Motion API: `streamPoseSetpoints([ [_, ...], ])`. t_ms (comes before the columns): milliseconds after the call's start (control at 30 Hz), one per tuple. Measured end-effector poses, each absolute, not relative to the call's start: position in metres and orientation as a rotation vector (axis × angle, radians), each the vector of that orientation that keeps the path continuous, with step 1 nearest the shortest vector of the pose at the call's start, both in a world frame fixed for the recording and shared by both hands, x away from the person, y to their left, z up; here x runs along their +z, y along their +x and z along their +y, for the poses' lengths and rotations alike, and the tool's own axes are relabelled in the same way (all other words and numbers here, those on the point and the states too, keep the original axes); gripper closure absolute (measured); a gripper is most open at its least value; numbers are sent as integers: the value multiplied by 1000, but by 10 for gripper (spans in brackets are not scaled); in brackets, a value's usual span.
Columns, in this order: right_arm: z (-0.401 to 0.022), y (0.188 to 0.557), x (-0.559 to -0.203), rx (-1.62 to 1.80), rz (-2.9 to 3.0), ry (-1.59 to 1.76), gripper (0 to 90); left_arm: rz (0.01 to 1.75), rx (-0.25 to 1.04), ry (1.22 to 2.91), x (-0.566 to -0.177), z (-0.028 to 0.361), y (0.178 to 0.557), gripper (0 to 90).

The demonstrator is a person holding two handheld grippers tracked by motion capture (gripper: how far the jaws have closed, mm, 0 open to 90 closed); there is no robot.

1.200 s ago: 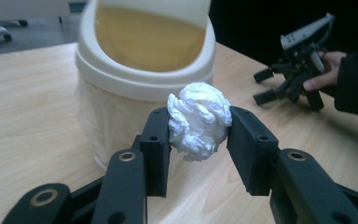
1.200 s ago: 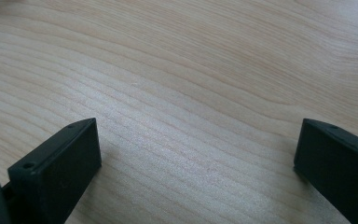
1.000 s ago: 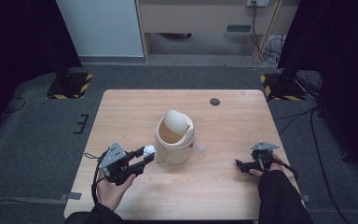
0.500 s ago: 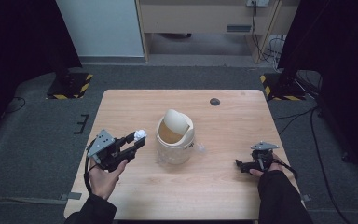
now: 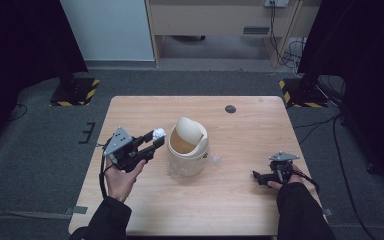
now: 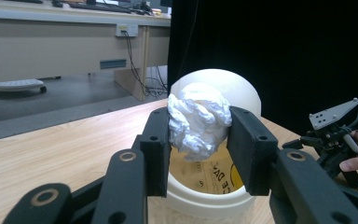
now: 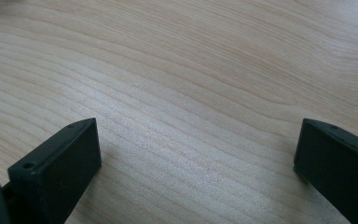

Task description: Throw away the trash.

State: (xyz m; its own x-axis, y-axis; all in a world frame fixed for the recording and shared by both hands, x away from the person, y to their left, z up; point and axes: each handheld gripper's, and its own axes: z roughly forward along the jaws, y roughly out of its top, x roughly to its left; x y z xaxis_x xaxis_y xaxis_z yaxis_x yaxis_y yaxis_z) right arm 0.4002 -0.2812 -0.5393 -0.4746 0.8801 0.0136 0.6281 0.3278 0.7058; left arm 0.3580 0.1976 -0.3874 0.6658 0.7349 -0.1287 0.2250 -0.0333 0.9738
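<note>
Dark printed letters stand on the inner wall of the cream plastic swing-lid bin [image 6: 214,177], at the lower middle of the left gripper view: roughly "DA" above "CE" (seen partly cut off behind the black jaw, so the whole word cannot be made out). Beside them sits part of a yellow round mark.

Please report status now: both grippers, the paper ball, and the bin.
Left gripper shut on paper ball, just short of bin opening. Right gripper open, low over table. Nothing in the way.
</note>
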Motion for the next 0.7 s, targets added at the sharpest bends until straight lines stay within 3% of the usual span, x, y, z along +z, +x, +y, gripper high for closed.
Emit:
streamPoseSetpoints([
  [700,-281,400,-539,930,2226,1337,7,803,435,1732,-417,167,373,597],
])
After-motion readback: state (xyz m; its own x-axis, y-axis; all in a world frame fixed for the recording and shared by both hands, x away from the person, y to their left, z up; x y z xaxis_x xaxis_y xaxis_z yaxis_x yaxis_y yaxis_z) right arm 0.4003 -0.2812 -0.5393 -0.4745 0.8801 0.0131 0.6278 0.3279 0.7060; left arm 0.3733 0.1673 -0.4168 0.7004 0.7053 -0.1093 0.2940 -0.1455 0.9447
